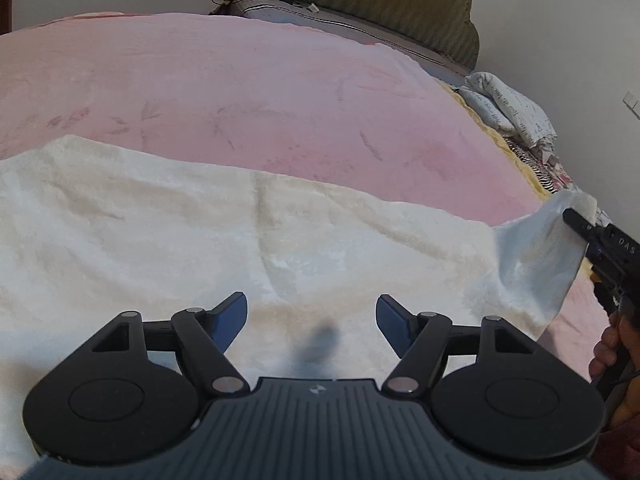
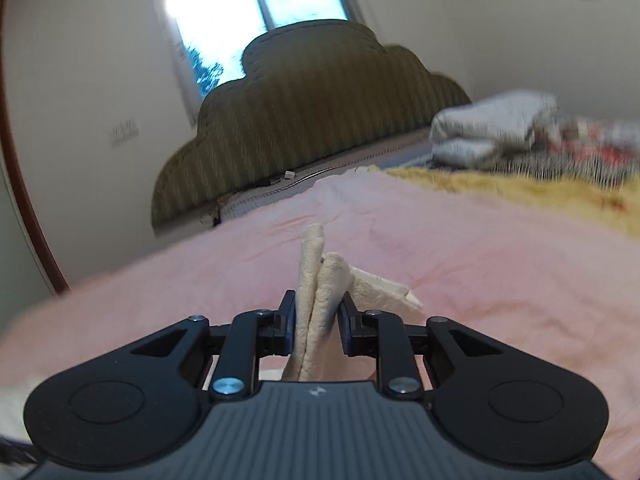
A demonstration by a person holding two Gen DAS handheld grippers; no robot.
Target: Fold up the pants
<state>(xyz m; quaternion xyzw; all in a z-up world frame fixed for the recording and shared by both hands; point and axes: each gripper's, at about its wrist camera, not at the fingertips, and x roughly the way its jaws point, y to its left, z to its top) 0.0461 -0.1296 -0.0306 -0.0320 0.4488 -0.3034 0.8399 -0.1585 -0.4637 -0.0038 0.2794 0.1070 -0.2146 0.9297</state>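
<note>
The cream fleece pants (image 1: pixel 280 232) lay spread across the pink blanket (image 1: pixel 240 92), apparently not yet folded. The right gripper (image 2: pixel 316 312) pinched 1 lifted end; the left gripper (image 1: pixel 312 312) hovered above, fingers spread, empty.

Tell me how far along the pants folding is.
Early. Done: the pants lie spread across the pink blanket. In hand: the right gripper is shut on one end, lifting it. The left gripper is open above the cloth, gripping nothing. Left: no complete fold shows yet.
</note>
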